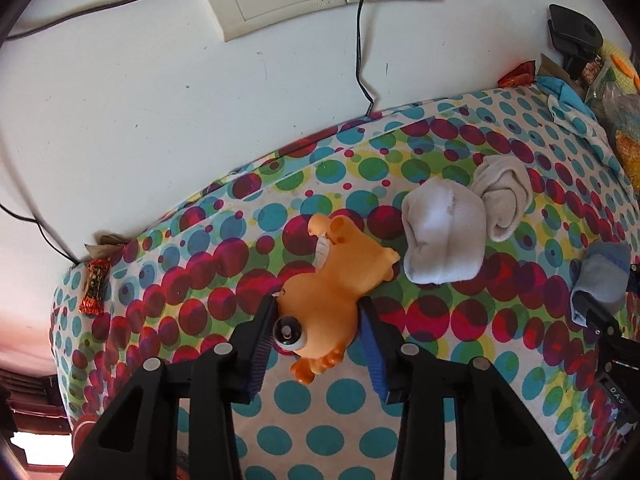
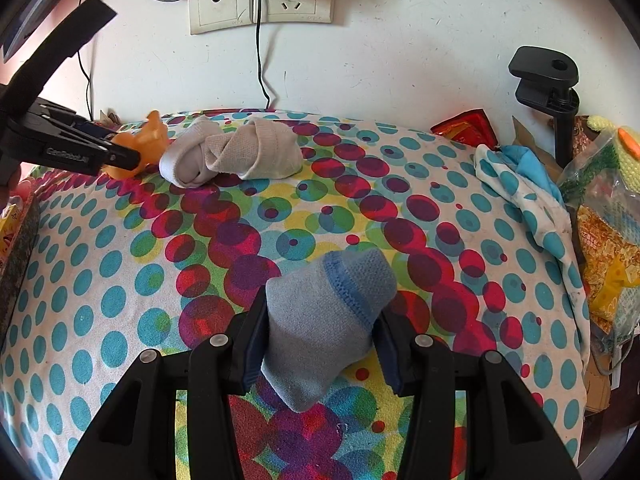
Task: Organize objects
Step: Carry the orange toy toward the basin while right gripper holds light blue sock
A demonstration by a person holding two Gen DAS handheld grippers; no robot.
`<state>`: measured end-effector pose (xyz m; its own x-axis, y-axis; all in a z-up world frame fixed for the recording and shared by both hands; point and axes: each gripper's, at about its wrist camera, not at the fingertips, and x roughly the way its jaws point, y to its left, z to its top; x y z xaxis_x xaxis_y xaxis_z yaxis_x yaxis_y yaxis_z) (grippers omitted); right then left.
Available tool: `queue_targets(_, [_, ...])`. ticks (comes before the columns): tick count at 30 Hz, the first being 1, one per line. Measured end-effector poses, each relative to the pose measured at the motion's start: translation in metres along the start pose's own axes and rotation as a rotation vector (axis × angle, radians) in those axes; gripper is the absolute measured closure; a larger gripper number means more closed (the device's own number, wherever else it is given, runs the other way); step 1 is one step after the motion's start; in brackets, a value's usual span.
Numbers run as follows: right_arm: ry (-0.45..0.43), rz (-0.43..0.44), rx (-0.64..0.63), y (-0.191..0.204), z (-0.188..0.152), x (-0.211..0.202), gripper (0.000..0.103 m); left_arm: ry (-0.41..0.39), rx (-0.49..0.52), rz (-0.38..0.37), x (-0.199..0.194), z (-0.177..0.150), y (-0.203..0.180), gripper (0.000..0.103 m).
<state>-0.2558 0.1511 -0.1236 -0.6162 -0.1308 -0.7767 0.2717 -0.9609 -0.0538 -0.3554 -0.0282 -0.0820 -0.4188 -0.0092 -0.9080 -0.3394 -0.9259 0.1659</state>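
An orange rubber animal toy (image 1: 328, 280) lies on the dotted cloth (image 1: 304, 400), and my left gripper (image 1: 318, 304) is shut on it, one pad against its eye and the other against its flank. The right wrist view shows this gripper (image 2: 120, 156) on the toy (image 2: 154, 136) at far left. My right gripper (image 2: 320, 312) is shut on a rolled blue-grey sock (image 2: 324, 292), tilted up off the cloth. A white sock roll (image 1: 440, 236) and a beige sock roll (image 1: 504, 196) lie together just beyond the toy.
Against the wall lie a wrapped candy bar (image 1: 94, 288) and a red packet (image 2: 468, 126). A black clamp stand (image 2: 548, 80), a bunched dotted cloth (image 2: 520, 184) and snack bags (image 2: 608, 240) crowd the right edge. Cables hang from wall sockets (image 2: 260, 0).
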Motion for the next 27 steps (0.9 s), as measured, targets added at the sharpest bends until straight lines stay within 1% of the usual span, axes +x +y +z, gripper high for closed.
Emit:
queue_targets(3, [0.0,-0.001,-0.002,-0.001,0.0,0.001,0.057,0.02,0.0,-0.013,-0.007,-0.012,-0.005,0.062])
queue_targets(10, [0.0,-0.006,-0.002,0.001,0.0,0.0,0.057,0.057,-0.015,-0.121,-0.024,-0.034,-0.034,0.062])
queue_targets(16, [0.0,-0.006,-0.002,0.0,0.0,0.0,0.057,0.078,0.034,-0.15,-0.04,-0.057,-0.067,0.062])
queue_targets(18, [0.001,-0.007,-0.003,0.0,0.001,0.0,0.057,0.074,0.056,-0.13,-0.043,-0.061,-0.075,0.059])
queue_targets(22, [0.001,-0.011,-0.006,0.001,0.002,0.0,0.057,0.076,0.082,-0.144,-0.038,-0.06,-0.079,0.056])
queue_targets(23, [0.001,-0.011,-0.006,0.001,0.002,0.0,0.057,0.092,0.089,-0.169,-0.034,-0.059,-0.08,0.053])
queue_targets(24, [0.001,-0.01,-0.006,0.0,0.002,0.0,0.057,0.123,0.09,-0.178,-0.027,-0.059,-0.082,0.05])
queue_targets(26, [0.001,-0.01,-0.006,0.0,0.003,0.0,0.056,0.144,0.109,-0.133,-0.018,-0.058,-0.087,0.048])
queue_targets(27, [0.001,-0.01,-0.007,0.001,0.003,0.0,0.056,0.133,0.13,-0.102,-0.016,-0.058,-0.091,0.048])
